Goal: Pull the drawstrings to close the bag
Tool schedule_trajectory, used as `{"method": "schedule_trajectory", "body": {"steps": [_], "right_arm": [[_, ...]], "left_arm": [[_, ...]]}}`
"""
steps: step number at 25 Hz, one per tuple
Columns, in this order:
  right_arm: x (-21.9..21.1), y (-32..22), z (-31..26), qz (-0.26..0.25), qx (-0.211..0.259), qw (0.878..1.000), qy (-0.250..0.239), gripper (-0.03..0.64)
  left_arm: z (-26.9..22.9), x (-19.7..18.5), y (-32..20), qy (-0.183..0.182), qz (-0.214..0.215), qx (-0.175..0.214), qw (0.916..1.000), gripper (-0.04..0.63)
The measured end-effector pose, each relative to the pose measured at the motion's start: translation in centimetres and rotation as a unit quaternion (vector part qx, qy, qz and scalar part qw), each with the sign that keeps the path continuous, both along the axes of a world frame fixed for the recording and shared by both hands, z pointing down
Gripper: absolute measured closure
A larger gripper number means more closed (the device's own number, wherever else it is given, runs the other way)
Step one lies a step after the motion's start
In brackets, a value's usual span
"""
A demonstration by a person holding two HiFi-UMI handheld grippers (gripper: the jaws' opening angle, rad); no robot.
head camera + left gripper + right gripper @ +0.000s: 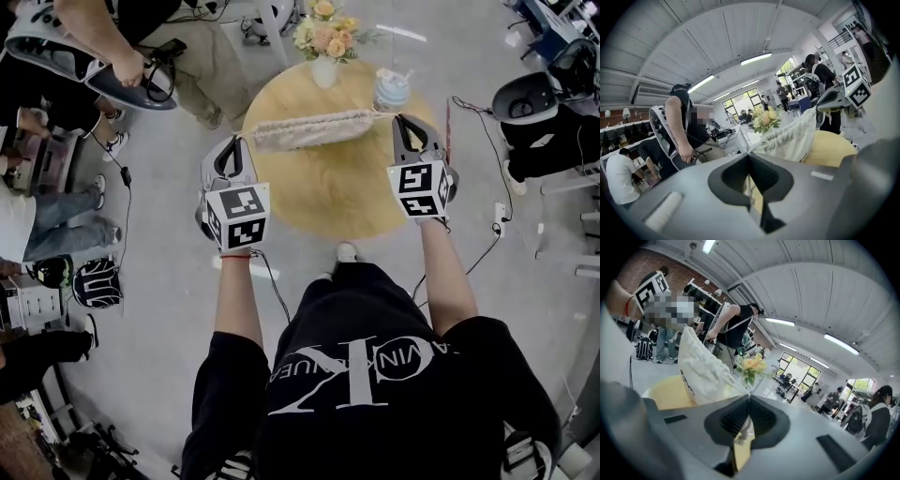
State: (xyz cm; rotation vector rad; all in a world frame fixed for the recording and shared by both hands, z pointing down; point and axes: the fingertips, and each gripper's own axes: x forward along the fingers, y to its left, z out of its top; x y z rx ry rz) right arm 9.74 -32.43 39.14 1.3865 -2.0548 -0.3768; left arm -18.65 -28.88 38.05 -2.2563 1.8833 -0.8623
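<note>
A round wooden table carries a flower vase and lidded cup.

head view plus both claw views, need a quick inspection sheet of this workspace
surface: round wooden table
job's things: cream bag, top edge gathered, stretched between the claws over the table; whether it touches the tabletop, cannot tell
clutter: vase of flowers and lidded cup at the table's far edge
grippers: left claw shut on the left drawstring; right claw shut on the right drawstring
cables: floor cable on the floor right of the table; thin cable trailing from the left claw
surroundings: people at the left, office chair at the right
</note>
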Motion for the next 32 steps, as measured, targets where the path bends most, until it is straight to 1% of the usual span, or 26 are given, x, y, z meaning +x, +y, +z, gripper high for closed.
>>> {"method": "schedule_trajectory", "body": {"steps": [6,10,13,18,26,32], "right_arm": [[1.1,-0.6,-1.0,0.017,0.01,1.0,-0.004,0.598],[2.0,-1.0,-1.1,0.025,0.011,1.0,-0.003,0.598],[2.4,-1.2,-1.0,0.032,0.012,0.999,-0.005,0.598],[2.8,-1.6,-1.4,0.049,0.015,0.998,-0.024,0.598],[4.4,-2.5,-2.6,0.067,0.025,0.997,-0.032,0.598],[6.0,-3.0,-2.4,0.075,0.02,0.996,-0.043,0.598]], "left_arm": [[-0.7,-0.1,0.3,0.017,-0.01,0.007,0.9998,0.584],[-1.0,0.1,0.3,0.009,-0.01,0.009,0.9999,0.584],[-0.9,0.0,0.2,0.007,-0.021,0.007,0.9997,0.583],[-1.1,-0.5,0.1,0.009,-0.036,0.01,0.9993,0.584],[-1.5,-1.4,0.1,0.016,-0.052,0.015,0.9984,0.584],[-1.4,-1.7,-0.1,0.046,-0.056,0.017,0.9973,0.584]]}}
